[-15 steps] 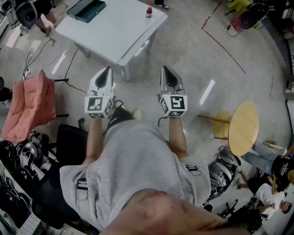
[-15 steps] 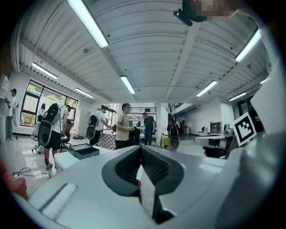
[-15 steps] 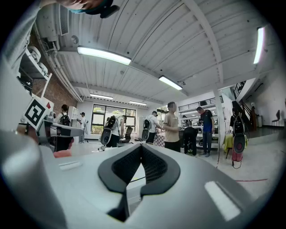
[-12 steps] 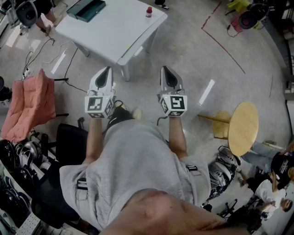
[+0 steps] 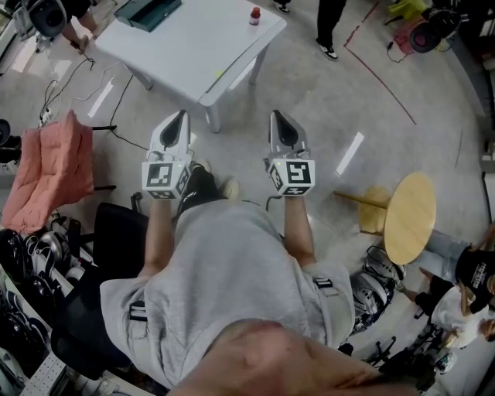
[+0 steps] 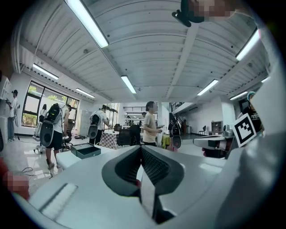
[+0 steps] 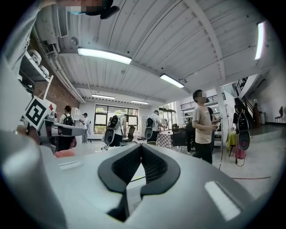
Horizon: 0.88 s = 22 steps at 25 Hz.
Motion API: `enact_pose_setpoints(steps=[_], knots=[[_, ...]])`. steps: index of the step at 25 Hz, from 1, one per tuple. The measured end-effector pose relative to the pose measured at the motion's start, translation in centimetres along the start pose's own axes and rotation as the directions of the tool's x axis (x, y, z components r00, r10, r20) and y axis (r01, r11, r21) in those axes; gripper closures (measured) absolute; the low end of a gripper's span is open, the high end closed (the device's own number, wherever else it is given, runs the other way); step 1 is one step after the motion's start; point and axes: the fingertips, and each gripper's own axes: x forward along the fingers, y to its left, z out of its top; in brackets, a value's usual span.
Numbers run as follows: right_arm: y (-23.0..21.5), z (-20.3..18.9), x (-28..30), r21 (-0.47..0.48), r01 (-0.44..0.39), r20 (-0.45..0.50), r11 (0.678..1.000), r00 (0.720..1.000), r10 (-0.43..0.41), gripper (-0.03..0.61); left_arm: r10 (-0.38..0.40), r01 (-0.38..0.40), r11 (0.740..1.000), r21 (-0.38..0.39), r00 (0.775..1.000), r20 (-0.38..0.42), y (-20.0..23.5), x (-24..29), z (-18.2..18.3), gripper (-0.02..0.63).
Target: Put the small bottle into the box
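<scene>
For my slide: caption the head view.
Left tool and right tool, shut and empty, face the table bearing small bottle and box.

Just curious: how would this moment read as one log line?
stage: not begun | left tongs: shut, empty | right tongs: shut, empty | small bottle: on table | box: on table

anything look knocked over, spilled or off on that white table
Nothing stands out. The small bottle stands upright near one corner of the white table, and the dark box lies flat near another corner, well apart from it. No spill or damage shows from this distance.
</scene>
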Motion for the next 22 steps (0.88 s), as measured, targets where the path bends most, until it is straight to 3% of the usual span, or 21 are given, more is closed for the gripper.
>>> enact_pose_setpoints(steps=[12,22], knots=[[-1.0,-1.0,7.9,0.020,-0.015,-0.038,1.000,0.999,0.016,0.575,0.014,-0.014,1.000,-0.019,1.000,-0.015,5.0,6.1,0.2,0.603],[-1.6,1.0,19.4,0.025,0.013,-0.039,1.000,0.999,-0.012,0.575,-0.030,0.030,0.999,-0.021,0.999,-0.017,13.0,15.3,2.2,0.603]])
